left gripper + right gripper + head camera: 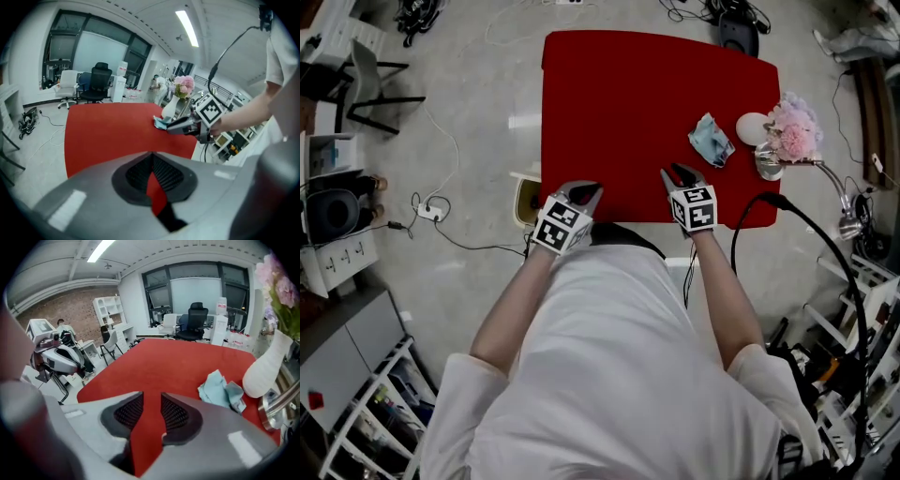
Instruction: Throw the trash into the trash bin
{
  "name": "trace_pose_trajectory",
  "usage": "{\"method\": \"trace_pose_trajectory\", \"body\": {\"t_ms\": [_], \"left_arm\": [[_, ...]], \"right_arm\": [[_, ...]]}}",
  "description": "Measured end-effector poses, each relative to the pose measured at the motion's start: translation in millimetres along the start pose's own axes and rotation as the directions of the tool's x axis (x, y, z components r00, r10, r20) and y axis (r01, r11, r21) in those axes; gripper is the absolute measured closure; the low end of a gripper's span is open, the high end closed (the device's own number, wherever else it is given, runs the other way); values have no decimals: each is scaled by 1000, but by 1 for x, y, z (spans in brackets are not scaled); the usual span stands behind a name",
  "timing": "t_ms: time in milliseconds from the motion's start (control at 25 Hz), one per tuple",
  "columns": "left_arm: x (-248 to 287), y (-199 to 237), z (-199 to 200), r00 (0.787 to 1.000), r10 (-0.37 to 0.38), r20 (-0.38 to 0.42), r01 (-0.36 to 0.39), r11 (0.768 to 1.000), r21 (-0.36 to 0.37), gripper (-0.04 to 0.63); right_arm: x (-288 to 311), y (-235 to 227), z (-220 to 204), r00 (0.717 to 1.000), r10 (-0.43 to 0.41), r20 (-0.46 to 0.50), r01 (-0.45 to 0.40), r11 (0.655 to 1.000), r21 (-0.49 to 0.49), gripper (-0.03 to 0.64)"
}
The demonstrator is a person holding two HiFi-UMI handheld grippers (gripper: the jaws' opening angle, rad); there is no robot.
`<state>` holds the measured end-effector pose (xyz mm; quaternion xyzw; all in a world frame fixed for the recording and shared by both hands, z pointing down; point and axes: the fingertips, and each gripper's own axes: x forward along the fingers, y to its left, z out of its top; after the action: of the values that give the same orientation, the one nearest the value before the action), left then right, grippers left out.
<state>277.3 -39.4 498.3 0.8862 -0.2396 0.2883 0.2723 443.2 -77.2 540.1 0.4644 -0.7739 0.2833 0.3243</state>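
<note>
A crumpled light-blue piece of trash [710, 141] lies on the red table [619, 103] at the right, next to a white vase; it also shows in the right gripper view [220, 389] and the left gripper view [161, 122]. My right gripper [680, 173] [152, 397] hovers over the table's near edge, short of the trash, open with nothing between its jaws. My left gripper [589, 192] [151, 157] is at the near left edge, its tips together and holding nothing. A pale trash bin [525, 200] stands on the floor by the table's left side, partly hidden.
A white vase [753, 128] with pink flowers [795, 131] and a metal lamp base [769, 166] stand at the table's right edge. A black cable [811, 225] arcs at the right. Chairs, shelves and floor cables [431, 211] surround the table.
</note>
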Motion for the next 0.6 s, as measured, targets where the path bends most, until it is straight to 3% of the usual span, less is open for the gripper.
{"method": "trace_pose_trajectory", "body": {"t_ms": [240,480,600], "left_arm": [[19,-1,7,999,-13,-37,13,1000,24,591],[29,3,4,998,2,-64,-1,1000,6,591],[30,4,0,997,1,-82,-2,1000,-3,591]], "right_arm": [[-7,-73,-10,987,-158,-20,159,986,46,447],[-17,-146,-25,942,-331,-47,334,940,73,367],[-15,-163,-33,929,-362,-82,368,927,73,316]]}}
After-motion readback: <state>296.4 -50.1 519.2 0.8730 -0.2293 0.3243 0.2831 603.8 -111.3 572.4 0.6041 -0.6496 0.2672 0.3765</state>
